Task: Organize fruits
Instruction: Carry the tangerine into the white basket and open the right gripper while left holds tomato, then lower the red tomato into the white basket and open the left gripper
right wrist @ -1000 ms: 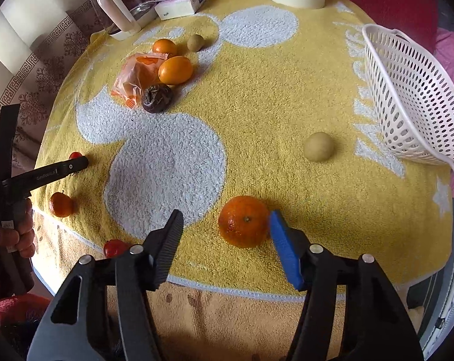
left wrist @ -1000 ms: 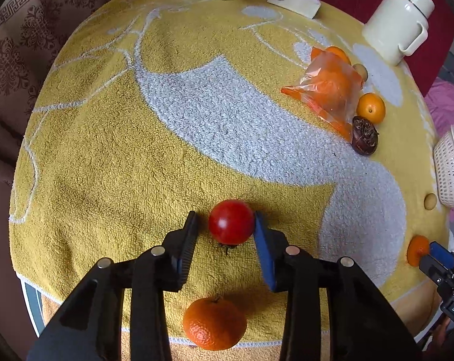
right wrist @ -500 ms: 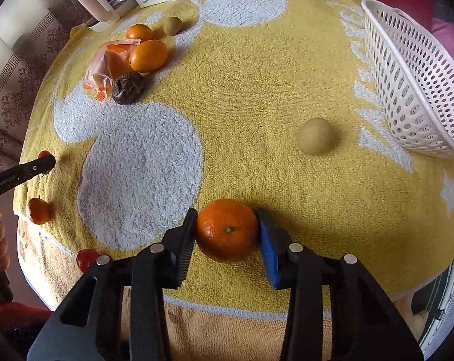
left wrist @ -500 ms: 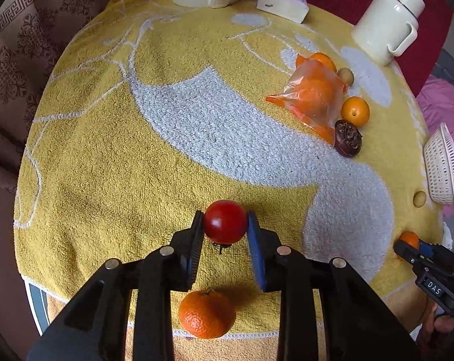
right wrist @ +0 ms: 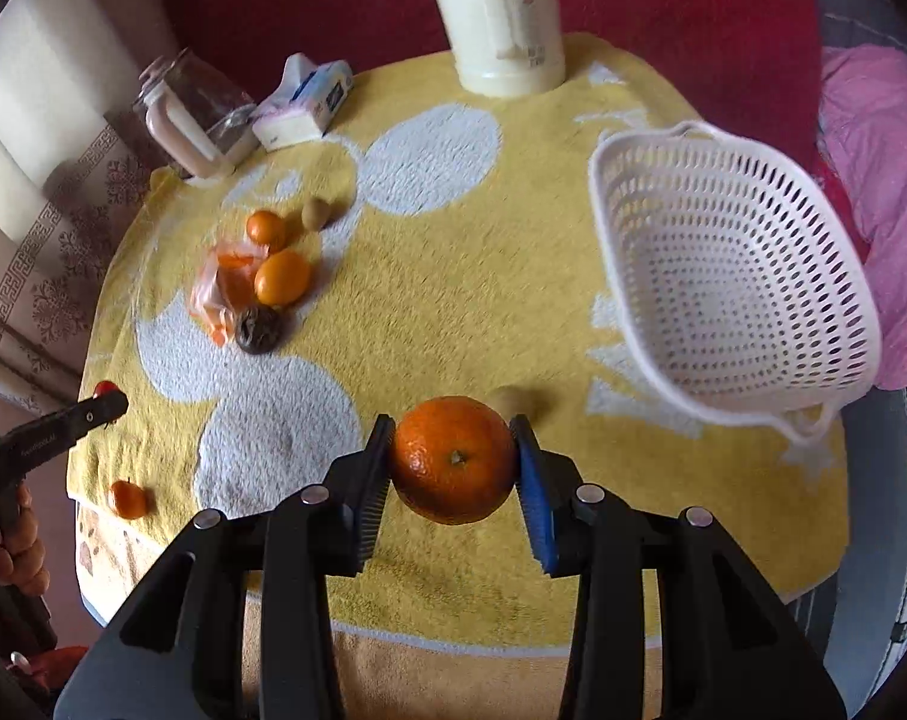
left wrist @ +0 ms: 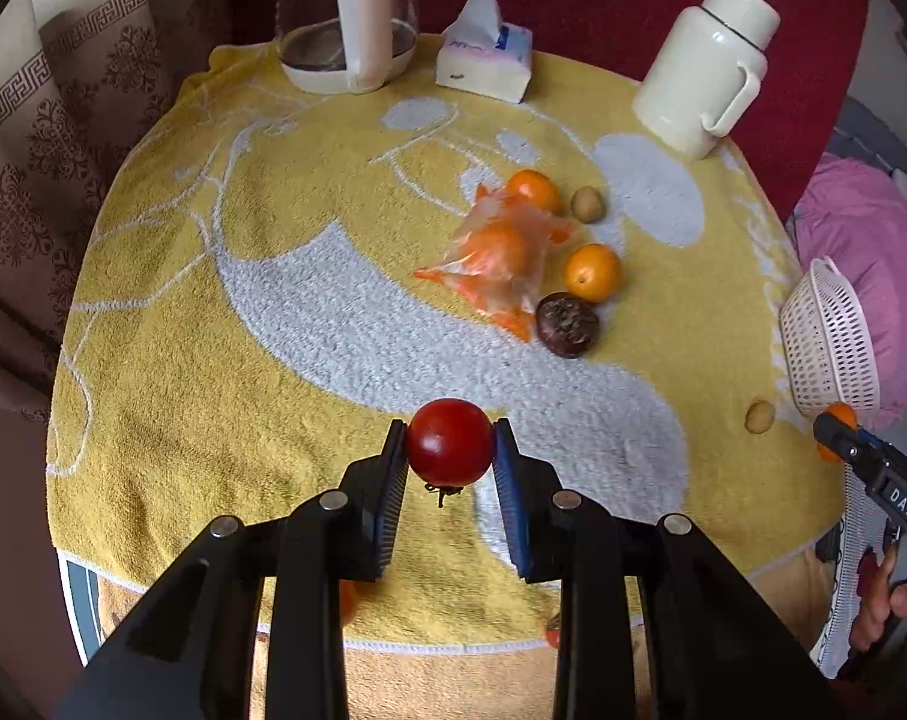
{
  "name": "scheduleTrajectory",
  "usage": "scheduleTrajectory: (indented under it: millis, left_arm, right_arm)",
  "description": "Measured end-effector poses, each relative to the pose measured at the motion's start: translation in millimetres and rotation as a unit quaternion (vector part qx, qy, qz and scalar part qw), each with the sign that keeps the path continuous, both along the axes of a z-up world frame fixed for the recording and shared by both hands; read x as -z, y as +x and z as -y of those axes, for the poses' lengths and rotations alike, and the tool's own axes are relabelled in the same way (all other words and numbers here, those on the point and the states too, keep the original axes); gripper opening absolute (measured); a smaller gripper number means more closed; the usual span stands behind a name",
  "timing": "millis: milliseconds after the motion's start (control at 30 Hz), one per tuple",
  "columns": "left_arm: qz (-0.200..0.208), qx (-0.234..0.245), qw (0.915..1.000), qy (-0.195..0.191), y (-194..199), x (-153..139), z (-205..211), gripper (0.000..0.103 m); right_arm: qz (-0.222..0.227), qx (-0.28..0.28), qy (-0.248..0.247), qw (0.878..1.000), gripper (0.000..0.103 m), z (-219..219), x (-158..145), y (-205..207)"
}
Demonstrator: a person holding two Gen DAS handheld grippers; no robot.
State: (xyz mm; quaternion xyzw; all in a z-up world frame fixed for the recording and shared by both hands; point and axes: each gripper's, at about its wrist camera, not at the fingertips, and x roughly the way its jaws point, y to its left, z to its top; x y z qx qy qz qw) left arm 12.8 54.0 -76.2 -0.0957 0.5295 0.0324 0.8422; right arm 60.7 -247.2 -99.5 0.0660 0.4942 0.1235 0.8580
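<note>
My left gripper [left wrist: 450,447] is shut on a red tomato [left wrist: 450,441], held above the yellow towel [left wrist: 213,312]. My right gripper [right wrist: 453,459] is shut on an orange mandarin [right wrist: 453,459], also lifted off the towel. A white perforated basket [right wrist: 735,276] lies tilted at the right edge; it shows small in the left wrist view as the basket [left wrist: 828,342]. Loose fruit sits mid-table: two oranges [left wrist: 593,272] [left wrist: 534,189], a dark wrinkled fruit [left wrist: 567,324], a small brown fruit [left wrist: 587,204] and an orange plastic bag [left wrist: 495,258]. Another small brown fruit [right wrist: 513,399] lies just behind the mandarin.
A glass jug [left wrist: 345,12], a tissue pack [left wrist: 486,54] and a cream thermos [left wrist: 702,60] stand along the back. A small mandarin [right wrist: 128,499] rests near the towel's front left edge. Pink cloth [right wrist: 879,180] lies beyond the basket. A hand [left wrist: 897,600] holds the right gripper.
Both grippers closed on their fruit, the left on the tomato and the right on the mandarin, then rose off the towel. The table now looks farther away in both views.
</note>
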Motion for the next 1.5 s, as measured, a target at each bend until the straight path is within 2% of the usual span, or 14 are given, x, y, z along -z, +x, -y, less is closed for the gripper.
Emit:
scheduleTrajectory:
  millis: [133,233,567,600,700,767,1067,1167,1267,1500]
  left_arm:
    - [0.011,0.010,0.9999,-0.005,6,-17,25,0.028]
    - [0.018,0.018,0.9997,-0.003,8,-26,45,0.028]
    - [0.024,0.045,0.9987,-0.001,17,-37,107,0.029]
    - [0.024,0.049,0.9985,-0.001,19,-37,113,0.029]
    - [0.028,0.065,0.9975,-0.004,26,-39,134,0.029]
    - [0.030,0.080,0.9963,-0.006,33,-41,150,0.029]
    - [0.033,0.172,0.9842,-0.028,71,-35,233,0.029]
    - [0.032,0.200,0.9788,-0.030,85,-27,261,0.029]
    - [0.027,0.223,0.9741,-0.030,96,-17,286,0.029]
    - [0.015,0.258,0.9658,-0.021,112,5,322,0.030]
  right_arm:
    - [0.030,0.037,-0.001,0.999,0.040,38,-16,13]
    - [0.039,0.053,-0.016,0.998,0.040,64,-15,25]
    - [0.000,0.077,-0.036,0.996,0.041,117,22,51]
    - [-0.001,0.079,-0.035,0.996,0.044,120,22,51]
    - [0.016,0.079,-0.037,0.996,0.064,128,16,48]
    - [0.030,0.076,-0.041,0.996,0.064,132,8,44]
    - [0.075,0.102,-0.038,0.991,0.064,166,-20,15]
    - [0.076,0.103,-0.039,0.991,0.065,173,-21,5]
    - [0.074,0.112,-0.039,0.990,0.073,182,-20,-3]
    - [0.064,0.128,-0.034,0.989,0.074,199,-17,-12]
